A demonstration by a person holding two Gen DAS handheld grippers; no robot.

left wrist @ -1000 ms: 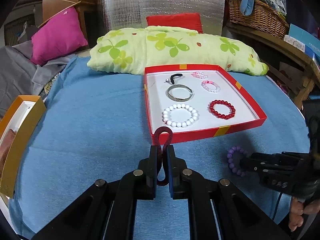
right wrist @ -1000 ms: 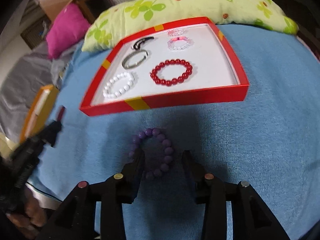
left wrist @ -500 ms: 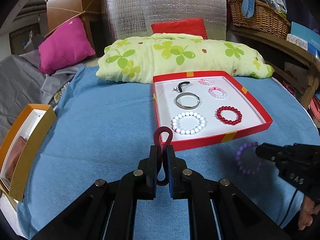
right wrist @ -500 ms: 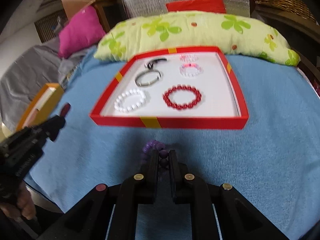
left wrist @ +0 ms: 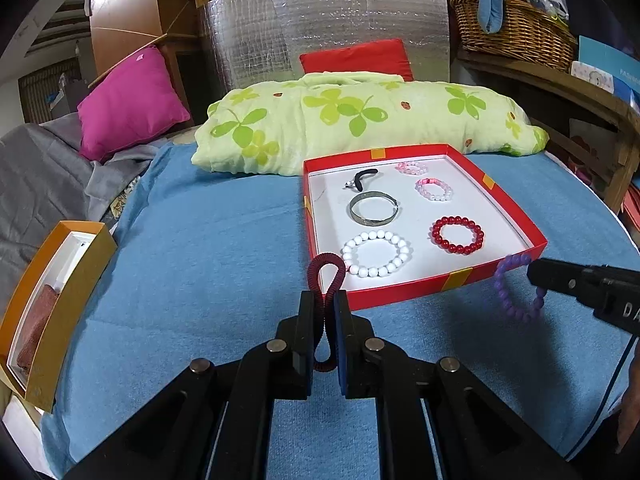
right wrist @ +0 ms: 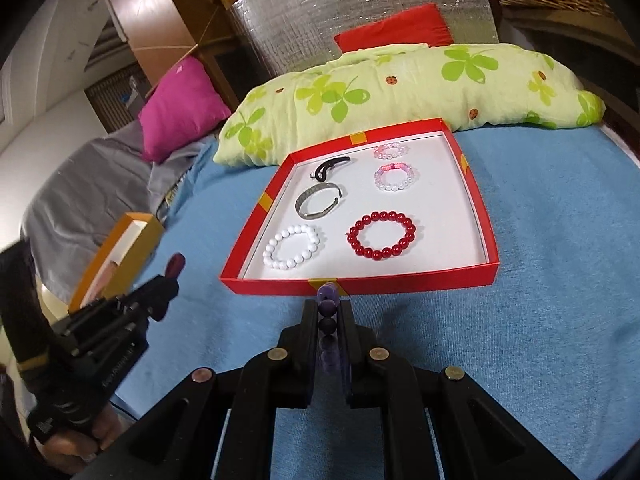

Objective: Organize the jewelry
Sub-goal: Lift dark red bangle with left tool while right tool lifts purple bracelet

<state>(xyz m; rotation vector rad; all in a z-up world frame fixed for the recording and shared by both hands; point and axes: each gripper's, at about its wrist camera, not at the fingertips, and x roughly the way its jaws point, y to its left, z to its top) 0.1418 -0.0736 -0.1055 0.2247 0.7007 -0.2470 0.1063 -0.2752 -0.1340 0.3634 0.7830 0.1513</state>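
My left gripper point(left wrist: 324, 300) is shut on a dark red coiled hair band point(left wrist: 326, 270), whose loop sticks up in front of the red tray point(left wrist: 404, 290). My right gripper point(right wrist: 328, 310) is shut on a purple bead bracelet point(right wrist: 327, 300); in the left wrist view that purple bracelet point(left wrist: 514, 296) hangs from the right gripper point(left wrist: 534, 274) above the blue cloth. The red tray point(right wrist: 360, 284) holds a white bead bracelet point(right wrist: 292, 248), a red bead bracelet point(right wrist: 382, 236), a silver bangle point(right wrist: 318, 202), two pink bracelets and a black band.
An orange box point(left wrist: 60, 300) stands open at the left edge of the blue cloth point(left wrist: 208, 248). A green-patterned pillow point(left wrist: 360, 120) lies behind the tray, a magenta cushion point(left wrist: 128, 100) to its left. A wicker basket point(left wrist: 516, 32) sits on a wooden shelf at the back right.
My right gripper closed on the purple bracelet and lifted it off the cloth toward the tray's front edge. The left gripper kept its hold on the hair band.
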